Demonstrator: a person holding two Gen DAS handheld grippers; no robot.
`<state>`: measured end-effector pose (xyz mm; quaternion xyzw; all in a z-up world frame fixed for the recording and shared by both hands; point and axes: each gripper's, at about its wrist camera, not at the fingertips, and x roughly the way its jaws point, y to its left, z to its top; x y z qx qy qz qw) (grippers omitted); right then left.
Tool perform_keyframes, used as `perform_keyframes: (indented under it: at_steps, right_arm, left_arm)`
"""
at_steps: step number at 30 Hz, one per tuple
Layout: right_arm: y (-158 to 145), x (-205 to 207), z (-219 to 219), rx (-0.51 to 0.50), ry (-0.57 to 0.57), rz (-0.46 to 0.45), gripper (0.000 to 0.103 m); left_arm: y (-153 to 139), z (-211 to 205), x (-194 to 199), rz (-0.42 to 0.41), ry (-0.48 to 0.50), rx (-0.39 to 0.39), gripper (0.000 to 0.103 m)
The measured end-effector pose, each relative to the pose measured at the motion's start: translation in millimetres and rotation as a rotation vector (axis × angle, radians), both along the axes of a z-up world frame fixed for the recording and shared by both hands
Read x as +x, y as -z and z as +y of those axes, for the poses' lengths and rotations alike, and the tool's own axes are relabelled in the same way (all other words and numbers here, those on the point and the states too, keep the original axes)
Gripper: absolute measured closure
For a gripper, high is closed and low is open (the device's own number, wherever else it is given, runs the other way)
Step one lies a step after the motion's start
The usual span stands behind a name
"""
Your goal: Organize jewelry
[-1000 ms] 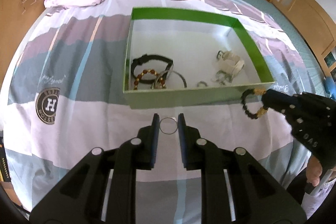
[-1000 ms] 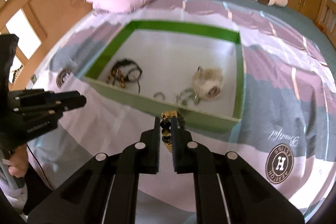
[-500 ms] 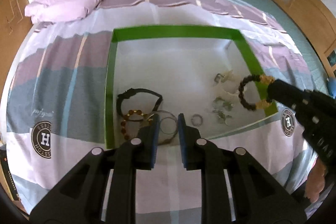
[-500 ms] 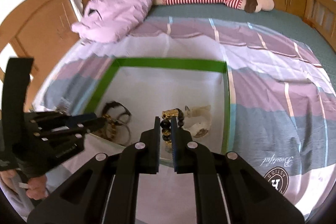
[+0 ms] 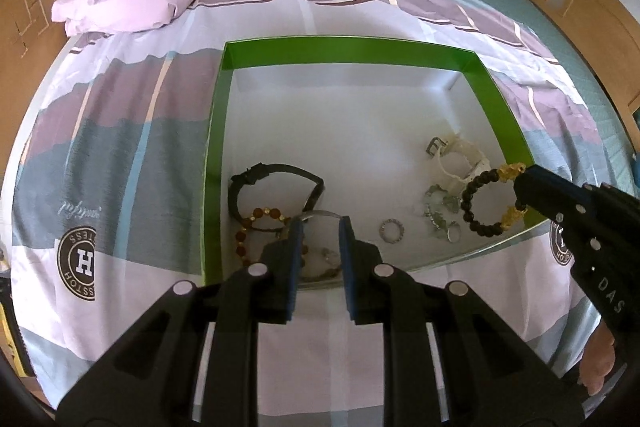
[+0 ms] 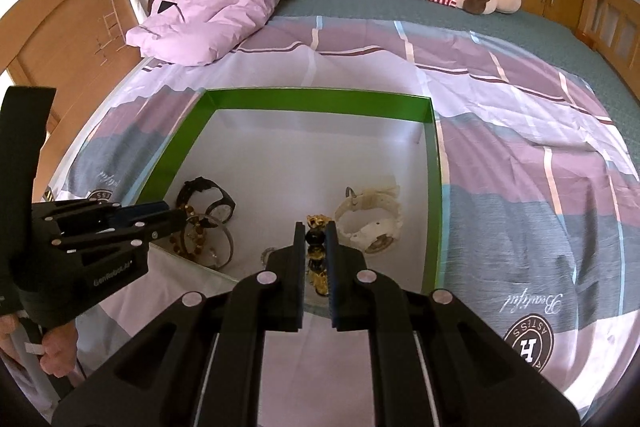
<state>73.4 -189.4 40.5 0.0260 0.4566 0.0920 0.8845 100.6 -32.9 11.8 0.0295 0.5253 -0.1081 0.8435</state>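
Pinching beaded bracelet (image 6: 316,259) between right gripper (image 6: 314,255) fingers (image 6: 298,267).

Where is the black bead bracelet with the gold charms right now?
The black bead bracelet hangs from the right gripper, above the near right corner of the green box, just in front of the white watch.

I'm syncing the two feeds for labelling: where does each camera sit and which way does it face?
Left wrist: sits on the left claw, looking ahead and down over the green box's near-left corner; the right claw with its black bead bracelet and some fingers show at right.
Right wrist: sits on the right claw, looking over the box's near-right part; the left claw and a hand show at left.
Shared: box, white watch, bed.
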Motion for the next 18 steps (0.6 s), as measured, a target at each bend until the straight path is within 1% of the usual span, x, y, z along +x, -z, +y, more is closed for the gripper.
perform_keyframes:
  at_steps: [2, 3, 4, 5, 6, 8, 9, 10, 11, 12, 13, 14, 16, 18]
  right_arm:
    - [-1, 0, -1, 0.011, -0.002, -0.007, 0.090]
    - [-3, -1, -1, 0.010, -0.002, -0.013, 0.078]
    - [-5, -1, 0, 0.006, -0.003, -0.023, 0.071]
    - [-7, -3, 1, -0.003, -0.002, -0.043, 0.060]
    - [-9, -4, 1, -0.011, 0.000, -0.056, 0.054]
    - [-11, -4, 3, -0.024, -0.005, -0.067, 0.050]
    - [-11, -4, 4, -0.024, -0.010, -0.067, 0.044]
    - [-11, -5, 4, -0.021, -0.011, -0.070, 0.039]
    - [-11, -5, 3, -0.017, -0.010, -0.074, 0.035]
    - [-11, -5, 3, -0.012, -0.009, -0.079, 0.029]
    - [-11, -5, 3, -0.010, -0.007, -0.083, 0.024]
    - [-11, -5, 2, -0.010, -0.003, -0.091, 0.015]
    - [-13, -9, -1, -0.018, 0.028, -0.133, 0.005]
    - [-13, -11, -4, -0.039, 0.057, -0.149, 0.001]
  left_arm:
    - [-1, -1, -1, -0.003, 0.002, 0.002, 0.082]
    - [-1, -1, -1, -0.005, 0.003, 0.003, 0.082]
    - [-1, -2, -1, -0.007, 0.005, 0.005, 0.081]
    - [-1, -2, -2, -0.009, 0.007, 0.008, 0.081]
    - [-1, -2, -2, -0.011, 0.009, 0.012, 0.080]
    - [-1, -4, -3, -0.012, 0.012, 0.014, 0.075]
    - [-2, -4, -4, -0.014, 0.012, 0.015, 0.072]
    - [-2, -5, -4, -0.018, 0.012, 0.016, 0.065]
    - [-3, -5, -5, -0.022, 0.012, 0.018, 0.055]
    - [-4, -5, -6, -0.032, 0.011, 0.022, 0.050]
    - [-7, -5, -7, -0.047, 0.007, 0.030, 0.037]
    - [-9, -5, -8, -0.060, 0.001, 0.039, 0.025]
    - [-16, -4, -13, -0.115, -0.029, 0.078, 0.014]
    - [-22, -5, -16, -0.146, -0.043, 0.102, 0.009]
